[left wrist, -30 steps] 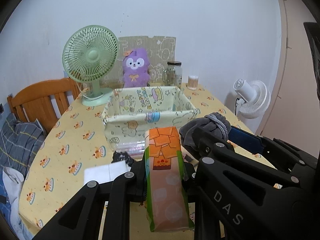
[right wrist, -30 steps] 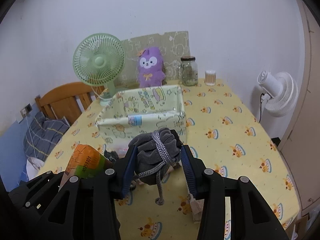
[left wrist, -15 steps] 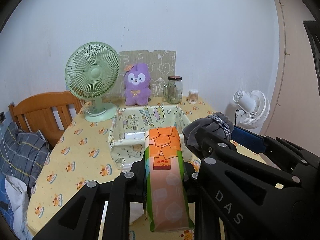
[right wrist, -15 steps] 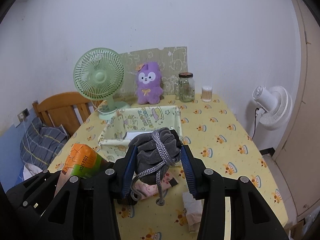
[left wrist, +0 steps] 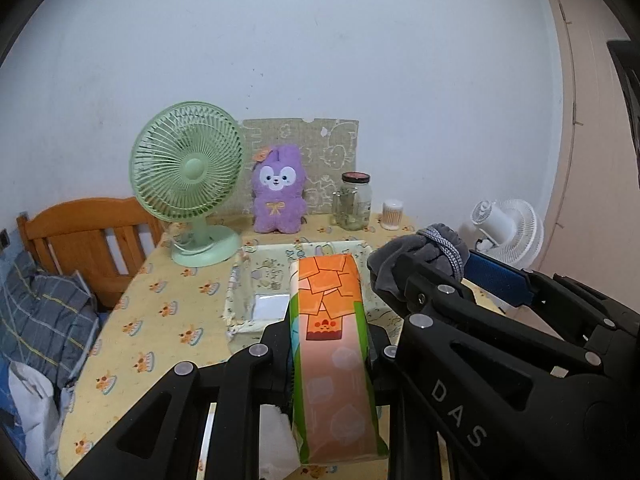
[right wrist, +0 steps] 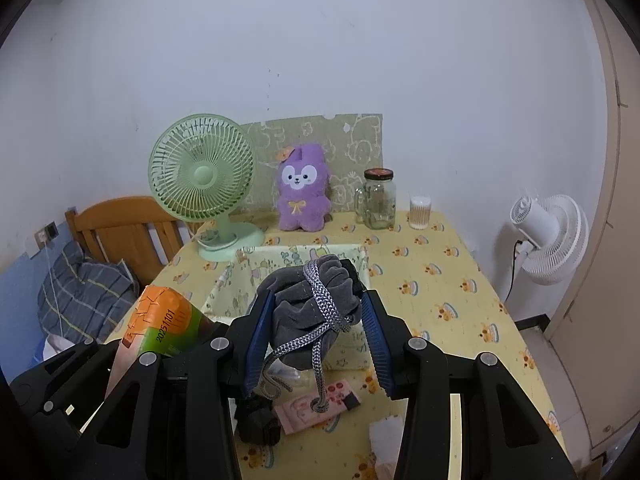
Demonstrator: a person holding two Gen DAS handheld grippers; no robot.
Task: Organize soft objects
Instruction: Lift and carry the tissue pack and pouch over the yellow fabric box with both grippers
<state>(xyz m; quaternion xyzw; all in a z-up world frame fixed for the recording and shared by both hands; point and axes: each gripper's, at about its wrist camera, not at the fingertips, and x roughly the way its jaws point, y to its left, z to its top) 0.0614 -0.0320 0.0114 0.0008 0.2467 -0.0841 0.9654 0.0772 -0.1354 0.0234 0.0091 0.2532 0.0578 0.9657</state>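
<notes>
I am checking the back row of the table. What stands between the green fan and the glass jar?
The purple plush rabbit sits between the green fan and the glass jar, in front of a patterned board. Both wrist views show this.

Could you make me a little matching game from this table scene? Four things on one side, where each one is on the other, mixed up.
Things:
1. orange packet
2. grey pouch
3. purple plush
4. jar

Places:
A. at the back, between the green fan and the jar
B. clamped in the left claw
C. at the back, between the plush and the cotton swab cup
D. clamped in the right claw, over the fabric box

Pairs: 1-B, 2-D, 3-A, 4-C
</notes>
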